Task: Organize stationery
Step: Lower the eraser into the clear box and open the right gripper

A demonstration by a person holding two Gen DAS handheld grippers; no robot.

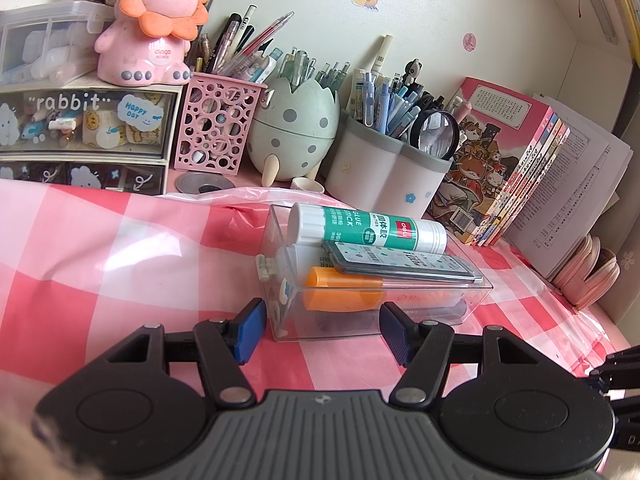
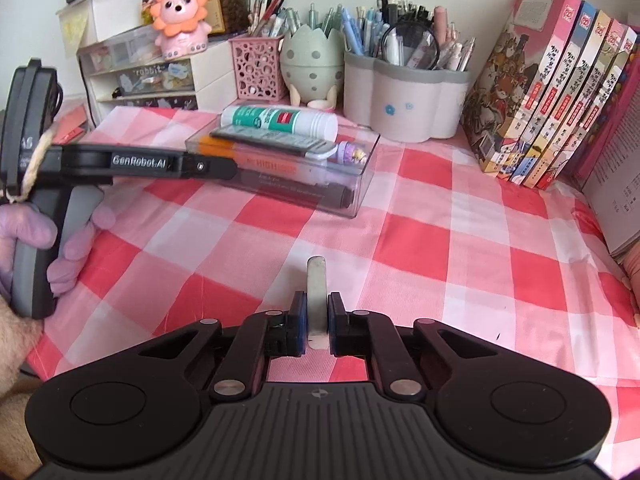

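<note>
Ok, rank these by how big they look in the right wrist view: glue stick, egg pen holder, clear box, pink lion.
1. Clear box
2. Egg pen holder
3. Glue stick and pink lion look about alike; the lion stands farther back, so no ranking.

Red-and-white checked tablecloth (image 2: 400,240), perhaps pinkish.

Grey flat eraser (image 2: 316,292), upright above checked cloth (image 2: 400,248)

"GLUE STICK" reads on the glue stick (image 1: 368,227) (red deli badge too); "rabbit" and "Happy Day" on the drawer (image 1: 84,120); "GenRobot.AI" along the left tongs (image 2: 138,161); "HIGH" shows on the orange marker (image 2: 272,167).
</note>
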